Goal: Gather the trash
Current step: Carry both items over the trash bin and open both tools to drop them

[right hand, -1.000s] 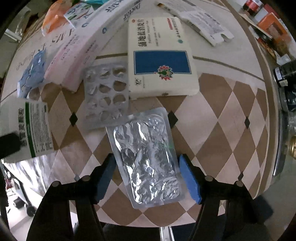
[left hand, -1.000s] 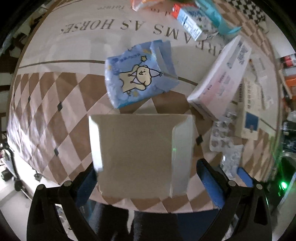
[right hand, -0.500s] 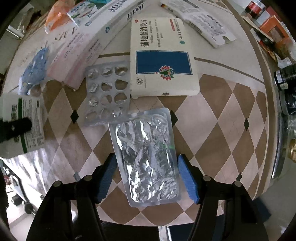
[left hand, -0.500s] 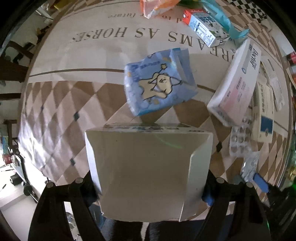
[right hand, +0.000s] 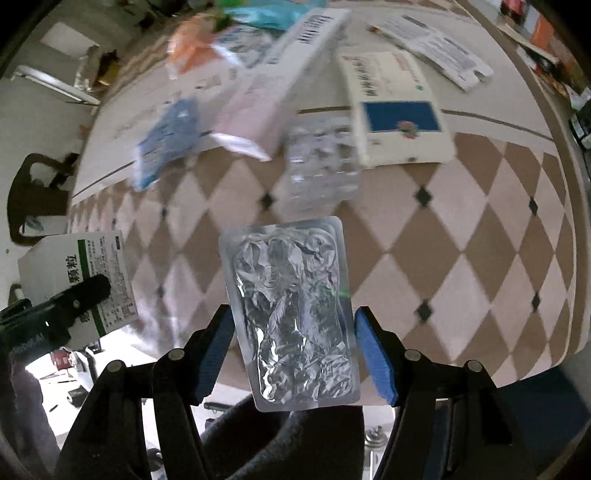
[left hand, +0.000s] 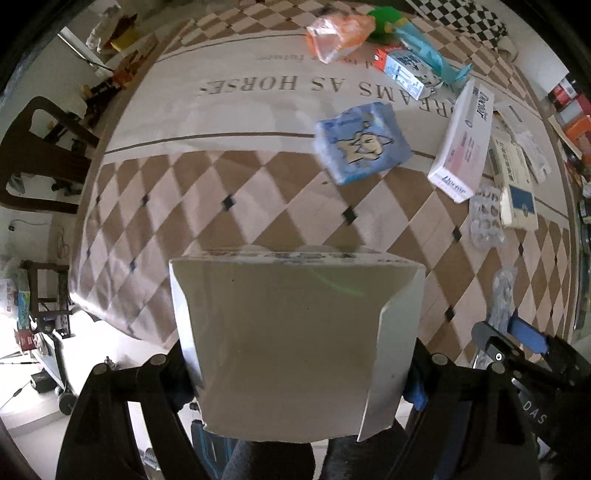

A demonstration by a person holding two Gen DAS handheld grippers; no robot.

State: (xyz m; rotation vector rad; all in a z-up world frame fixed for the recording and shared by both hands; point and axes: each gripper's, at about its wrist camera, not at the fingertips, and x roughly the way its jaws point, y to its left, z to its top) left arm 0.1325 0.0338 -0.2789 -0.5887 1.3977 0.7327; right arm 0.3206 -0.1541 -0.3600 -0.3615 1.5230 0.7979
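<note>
Gripping two pieces of trash at once, lifted off the table. We have the left gripper (left hand: 299, 373) clamped on a white cardboard box (left hand: 295, 339): flat matte panel toward the lens, folded side flap at right, printed top edge blurred. In the right-wrist view that box (right hand: 77, 280) shows a green stripe and black print, with a left gripper finger (right hand: 79, 293) across it.

We have the right gripper (right hand: 295, 350) closed on a silver foil blister pack (right hand: 293, 314): crinkled shiny foil, clear plastic rim, rounded corners, blue pads pressed on its long edges. It hangs just above the table's near edge.

Still lying on the table: a clear empty blister sheet (right hand: 323, 162) with round pockets, a white flat box with a blue rectangle (right hand: 400, 127), a long pink-and-white carton (left hand: 463, 144), a soft blue tissue pack with a cartoon (left hand: 364, 142), a small blue-and-red carton (left hand: 404, 72), a crumpled orange wrapper (left hand: 338, 35), a teal wrapper (left hand: 424, 53), and a white printed leaflet (right hand: 432, 48).

The table (left hand: 207, 206) is round, covered in a glossy cloth with brown-and-cream diamonds, small black squares, and a cream band with printed lettering. A dark wooden chair (left hand: 35, 155) stands beyond it, and the floor below is pale. Clutter at the room's edges is too blurred to tell.
</note>
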